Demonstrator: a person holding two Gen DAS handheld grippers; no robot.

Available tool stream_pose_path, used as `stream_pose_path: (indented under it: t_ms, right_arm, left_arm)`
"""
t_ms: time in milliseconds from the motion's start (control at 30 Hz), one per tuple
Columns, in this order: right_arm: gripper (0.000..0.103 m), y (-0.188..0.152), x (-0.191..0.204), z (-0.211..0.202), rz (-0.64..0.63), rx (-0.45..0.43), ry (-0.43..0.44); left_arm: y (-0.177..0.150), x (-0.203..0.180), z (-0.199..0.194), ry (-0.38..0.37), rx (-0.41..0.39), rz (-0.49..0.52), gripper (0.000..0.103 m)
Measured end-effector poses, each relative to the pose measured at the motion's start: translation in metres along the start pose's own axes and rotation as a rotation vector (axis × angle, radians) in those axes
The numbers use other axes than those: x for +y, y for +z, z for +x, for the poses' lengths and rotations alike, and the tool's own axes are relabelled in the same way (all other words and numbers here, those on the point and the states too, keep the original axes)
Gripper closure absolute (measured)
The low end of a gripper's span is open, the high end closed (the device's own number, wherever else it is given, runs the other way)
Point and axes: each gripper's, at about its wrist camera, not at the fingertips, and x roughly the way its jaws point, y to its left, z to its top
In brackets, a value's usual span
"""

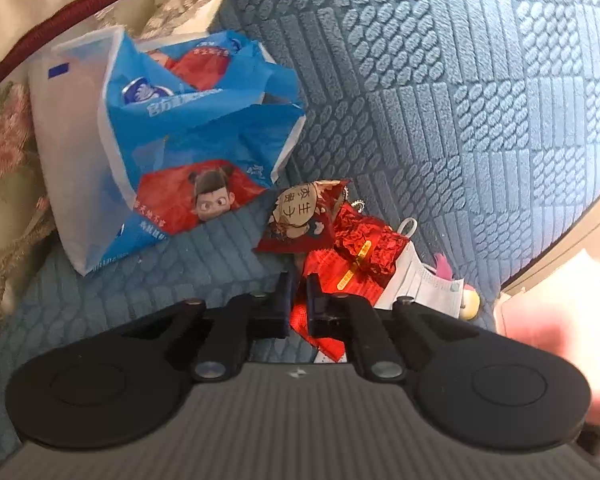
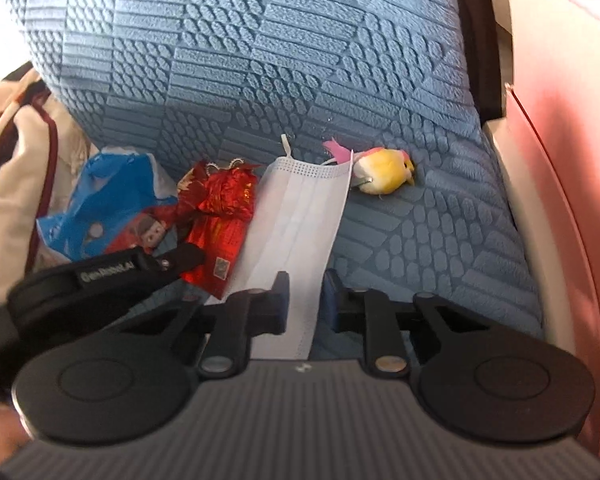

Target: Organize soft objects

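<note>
The left gripper [image 1: 298, 300] has its fingers drawn narrow around the near edge of the shiny red foil packet [image 1: 340, 276], which lies on the blue textured sofa seat [image 1: 180, 280] among a loose row of soft things; whether the pads truly pinch the foil or only flank it cannot be told. The right gripper [image 2: 305, 300] stands with its fingers moderately apart over the near end of the white pleated face mask [image 2: 300, 216], not closed on it. The crinkled foil looks slippery, so a shallow pinch on one edge could let it slide out or tear when lifted. The packet overlaps the mask and touches the small red printed pouch [image 1: 296, 216], so pulling it could drag either along. The mask's ear loop sits against the yellow and pink plush bird [image 2: 384, 170], and lifting the mask may tip the bird. To the left, the blue and white plastic bag [image 1: 160, 152] sags open and could collapse if brushed.
</note>
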Motion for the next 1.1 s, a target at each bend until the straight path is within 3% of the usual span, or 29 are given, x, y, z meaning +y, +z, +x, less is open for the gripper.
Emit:
stream_pose_path:
  t_ms: [100,200,700,1100]
  right_arm:
    - [0.097,0.001,0.001,0.003,-0.029,0.015,-0.006]
    - [0.099,0.001,-0.001,-0.003,-0.012,-0.003,-0.008]
    - [0.099,0.010,0.029,-0.061,-0.095,-0.063,-0.003]
    - [0.099,-0.012,0.031,-0.100,-0.146,-0.048,-0.046]
  left_arm:
    - [0.000,0.001,-0.005,-0.002,-0.009,-0.005,0.096]
    - [-0.001,-0.002,-0.010,-0.010,-0.011,-0.007,0.097]
    - [-0.009,-0.008,-0.066,-0.037,-0.032,0.004,0.100]
    - [-0.018,-0.005,-0.099,-0.039,-0.049,0.009,0.098]
